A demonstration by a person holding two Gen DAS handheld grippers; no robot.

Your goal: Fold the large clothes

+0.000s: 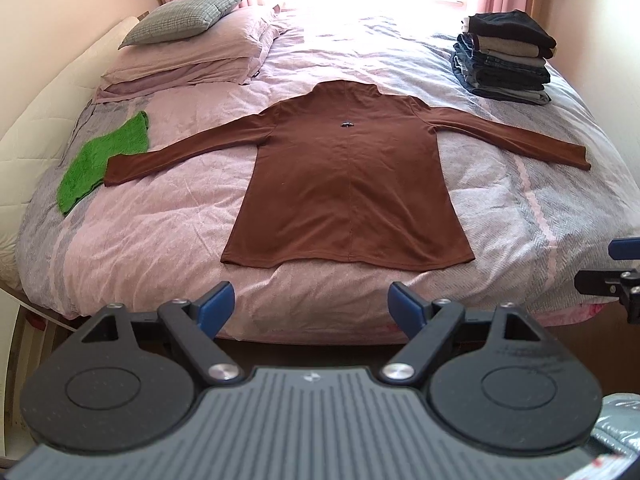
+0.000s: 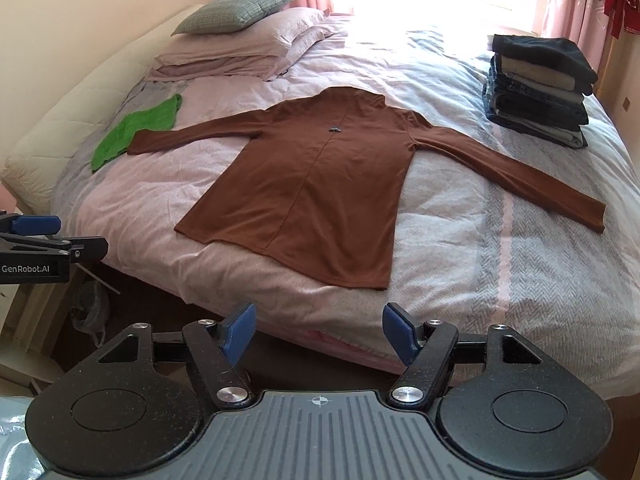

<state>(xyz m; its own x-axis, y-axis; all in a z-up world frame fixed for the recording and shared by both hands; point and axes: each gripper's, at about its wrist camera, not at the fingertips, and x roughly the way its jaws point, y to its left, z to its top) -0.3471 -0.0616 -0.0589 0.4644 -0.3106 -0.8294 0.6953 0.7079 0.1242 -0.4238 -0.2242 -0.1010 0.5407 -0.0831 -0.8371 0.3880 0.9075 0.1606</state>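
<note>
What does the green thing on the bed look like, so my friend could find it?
Start at the big bed with the pink and grey cover, and look to the side with the pillows. Below them lies a small fuzzy green cloth, flat beside the cuff of the brown long-sleeved top. It is the only bright green thing there; the stack of folded clothes opposite is dark.

Both wrist views look forward over parted tongs from beyond the bed's (image 1: 120, 280) foot; both share the brown top (image 1: 348, 184), the right view angled leftward.
</note>
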